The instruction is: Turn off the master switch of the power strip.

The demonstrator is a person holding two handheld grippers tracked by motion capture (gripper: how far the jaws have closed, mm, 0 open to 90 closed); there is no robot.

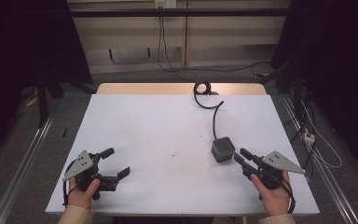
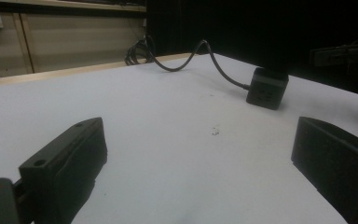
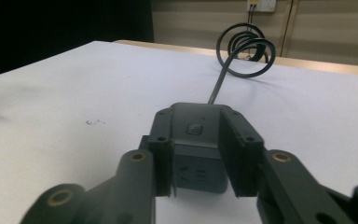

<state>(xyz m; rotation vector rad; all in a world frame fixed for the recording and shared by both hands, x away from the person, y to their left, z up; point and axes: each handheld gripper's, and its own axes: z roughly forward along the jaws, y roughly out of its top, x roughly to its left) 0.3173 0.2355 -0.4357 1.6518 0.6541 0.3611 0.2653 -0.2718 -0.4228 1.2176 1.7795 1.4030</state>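
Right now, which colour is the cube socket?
Dark grey; the cube socket shows best in the right gripper view.

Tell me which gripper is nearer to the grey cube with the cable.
Right. The right gripper has its jaws on both sides of the cube; the left gripper sits far across the table.

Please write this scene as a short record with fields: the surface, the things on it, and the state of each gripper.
surface: white table
thing: dark cube socket at the right, its cable running to a coil at the far edge
right gripper: jaws on both sides of the cube, pads against it
left gripper: open, nothing between the jaws
mark: small dark speck mid-table
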